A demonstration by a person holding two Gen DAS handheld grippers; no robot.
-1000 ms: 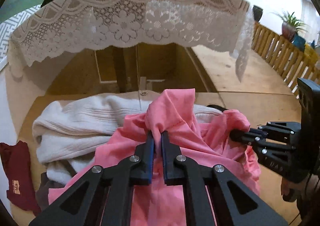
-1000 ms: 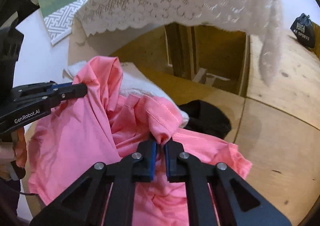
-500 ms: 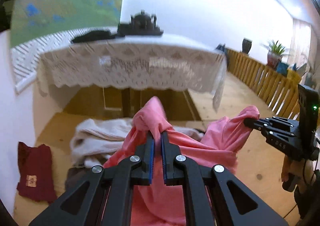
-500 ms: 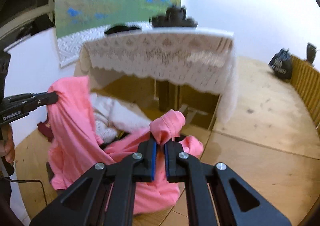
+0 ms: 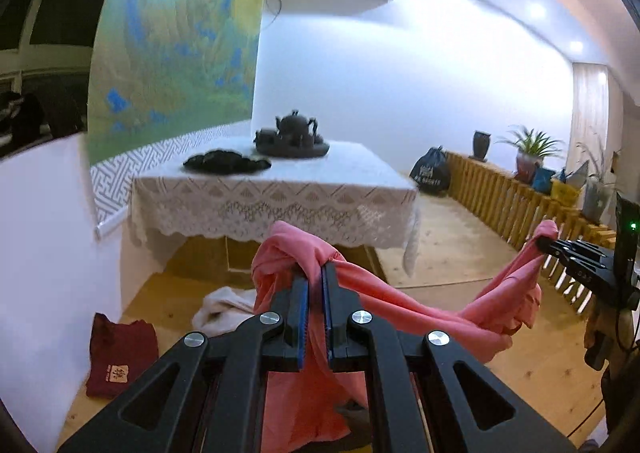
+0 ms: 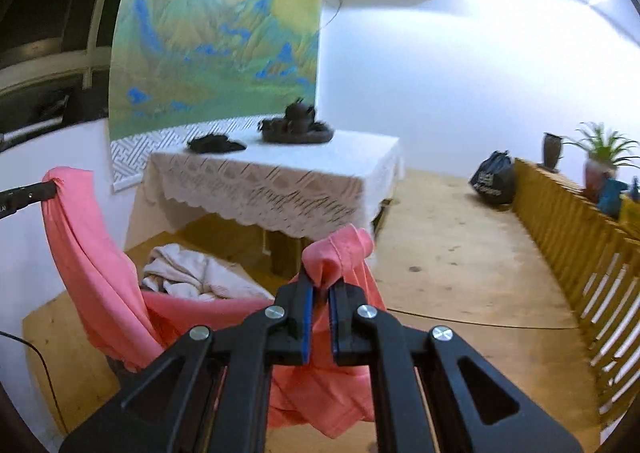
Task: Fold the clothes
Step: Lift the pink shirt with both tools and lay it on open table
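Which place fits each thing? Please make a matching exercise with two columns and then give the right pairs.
Things:
1. pink garment
2. teapot
3. dark red shirt
4. white garment

Places:
A. flat on the floor near the wall
B. crumpled on the floor in front of the table
C. hanging between the two grippers
D. on the lace-covered table

Pairs: 1-C, 2-D, 3-A, 4-B

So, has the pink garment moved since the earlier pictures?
Yes. The pink garment has gone up: earlier it lay bunched on the cream clothes pile below the lace tablecloth; now it hangs stretched between left gripper and right gripper.
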